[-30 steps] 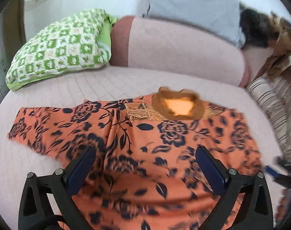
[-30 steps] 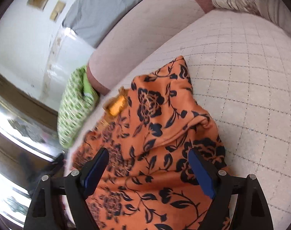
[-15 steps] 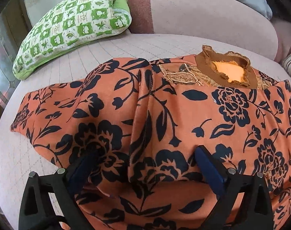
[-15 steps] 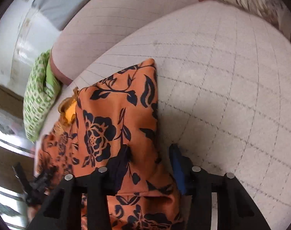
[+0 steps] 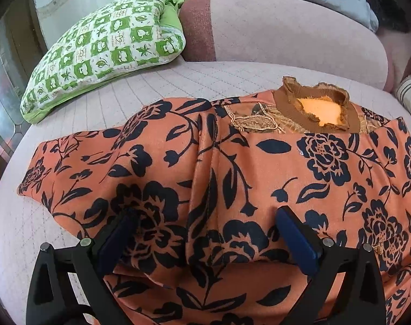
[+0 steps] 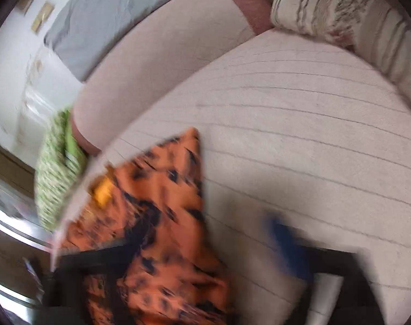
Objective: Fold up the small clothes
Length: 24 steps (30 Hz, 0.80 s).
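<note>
An orange top with a dark blue flower print (image 5: pixel 259 168) lies spread on the pale quilted sofa seat (image 5: pixel 178 81), its brown collar (image 5: pixel 313 108) toward the backrest. A raised fold runs down its middle. My left gripper (image 5: pixel 205 224) is open, its blue pads (image 5: pixel 294 238) pressed on the cloth either side of that fold. In the right wrist view, which is blurred by motion, the top's right sleeve (image 6: pixel 164 216) lies flat. My right gripper (image 6: pixel 205 243) is open with its jaws wide apart, one finger over the cloth and the blue pad (image 6: pixel 289 246) over bare seat.
A green and white checked pillow (image 5: pixel 105 48) leans at the back left of the seat. A striped cream cushion (image 6: pixel 340 19) sits at the back right. The pink backrest (image 5: pixel 286 27) carries a grey cloth (image 6: pixel 118 8). A dark wooden edge lies off the seat's left side.
My right gripper was closed on the sleeve half a second ago; its jaws now stand wide apart and the sleeve lies flat. My left gripper has stayed pressed on the cloth.
</note>
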### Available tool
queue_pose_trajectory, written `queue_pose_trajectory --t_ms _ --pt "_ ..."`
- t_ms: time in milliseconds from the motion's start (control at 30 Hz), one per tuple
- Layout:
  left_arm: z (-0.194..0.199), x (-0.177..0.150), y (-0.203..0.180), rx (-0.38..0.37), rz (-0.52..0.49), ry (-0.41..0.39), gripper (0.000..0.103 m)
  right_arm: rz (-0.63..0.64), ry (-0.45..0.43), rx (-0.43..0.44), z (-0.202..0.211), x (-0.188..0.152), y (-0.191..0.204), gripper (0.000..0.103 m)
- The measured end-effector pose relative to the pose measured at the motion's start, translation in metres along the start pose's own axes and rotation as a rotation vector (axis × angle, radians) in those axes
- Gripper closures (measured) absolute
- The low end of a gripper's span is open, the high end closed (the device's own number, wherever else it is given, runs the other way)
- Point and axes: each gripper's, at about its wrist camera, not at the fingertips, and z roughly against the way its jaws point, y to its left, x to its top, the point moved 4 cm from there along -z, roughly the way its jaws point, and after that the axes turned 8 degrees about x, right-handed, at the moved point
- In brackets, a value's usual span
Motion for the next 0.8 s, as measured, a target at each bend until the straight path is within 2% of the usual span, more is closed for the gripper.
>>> queue_pose_trajectory --t_ms 33,133,200,233,300,367,400,433,500,533,600,633,700,733,800 --pt "-0.002 0.0 0.0 -0.002 -0.005 0.005 0.001 0.022 -0.002 0.026 -0.008 0.009 0.009 0.003" --pt "-0.005 -0.001 0.001 -0.015 -0.003 0.003 0.0 0.082 0.057 0.024 -0.044 0.025 0.024 0.006" --pt "-0.004 -0.001 0.002 -0.019 -0.004 0.004 0.001 0.077 0.171 0.012 -0.083 0.029 0.025 0.041" --pt "-0.004 -0.001 0.002 -0.02 -0.008 0.005 0.001 0.108 0.202 -0.05 -0.094 0.029 0.028 0.092" --pt "-0.001 0.0 0.002 -0.019 -0.02 -0.007 0.001 0.172 0.195 -0.083 -0.095 0.03 0.038 0.091" --pt "0.001 0.005 0.003 -0.014 -0.018 -0.043 0.001 0.327 0.114 -0.19 -0.082 0.031 0.055 0.092" --pt "-0.001 0.006 0.002 -0.009 -0.018 -0.042 0.001 0.318 0.104 -0.218 -0.083 0.033 0.048 0.092" --pt "-0.005 0.006 0.0 -0.002 -0.024 -0.025 0.0 0.25 0.126 -0.233 -0.091 0.031 0.028 0.091" --pt "-0.016 0.004 0.001 -0.011 -0.019 0.015 0.0 0.191 0.081 -0.173 -0.088 0.029 0.018 0.088" --pt "-0.016 0.006 0.002 -0.015 -0.012 0.021 0.0 0.176 0.057 -0.142 -0.083 0.027 0.018 0.081" --pt "-0.013 0.009 0.007 0.011 -0.007 0.028 0.0 0.104 0.064 -0.114 -0.074 0.029 0.011 0.079" --pt "-0.011 0.009 0.012 0.023 0.009 0.023 0.0 0.062 0.034 -0.14 -0.061 0.03 0.009 0.075" --pt "-0.008 0.007 0.016 0.012 0.026 0.017 0.0 0.085 -0.01 -0.156 -0.043 0.031 0.02 0.076" --pt "-0.01 0.005 0.014 0.029 0.006 0.024 0.0 0.123 -0.014 -0.115 -0.036 0.027 0.033 0.076" --pt "-0.014 0.002 0.012 0.048 -0.023 0.027 0.0 0.159 0.037 0.011 -0.031 0.013 0.055 0.076"
